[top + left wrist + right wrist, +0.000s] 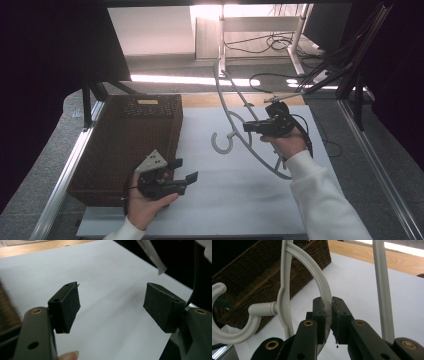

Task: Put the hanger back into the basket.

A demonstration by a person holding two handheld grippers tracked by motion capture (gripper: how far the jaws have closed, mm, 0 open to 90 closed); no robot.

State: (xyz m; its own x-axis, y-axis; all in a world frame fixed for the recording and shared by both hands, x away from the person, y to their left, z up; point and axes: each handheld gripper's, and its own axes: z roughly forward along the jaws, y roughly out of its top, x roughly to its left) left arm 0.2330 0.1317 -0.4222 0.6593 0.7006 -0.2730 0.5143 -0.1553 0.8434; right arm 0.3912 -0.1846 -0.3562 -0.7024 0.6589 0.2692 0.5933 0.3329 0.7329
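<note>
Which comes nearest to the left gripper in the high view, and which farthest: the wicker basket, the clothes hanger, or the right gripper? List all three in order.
1. Wicker basket: right beside the left gripper, on its left.
2. Clothes hanger: farther up and to the right, its hook end over the white sheet.
3. Right gripper: farthest, clamped on the hanger beyond the hook.

Left tongs (112, 306) apart, white sheet (107, 272) beneath

White mat (225, 200) bare between hands; wicker basket (127, 145) walls left side, hanger (240, 132) bars centre-right.
</note>
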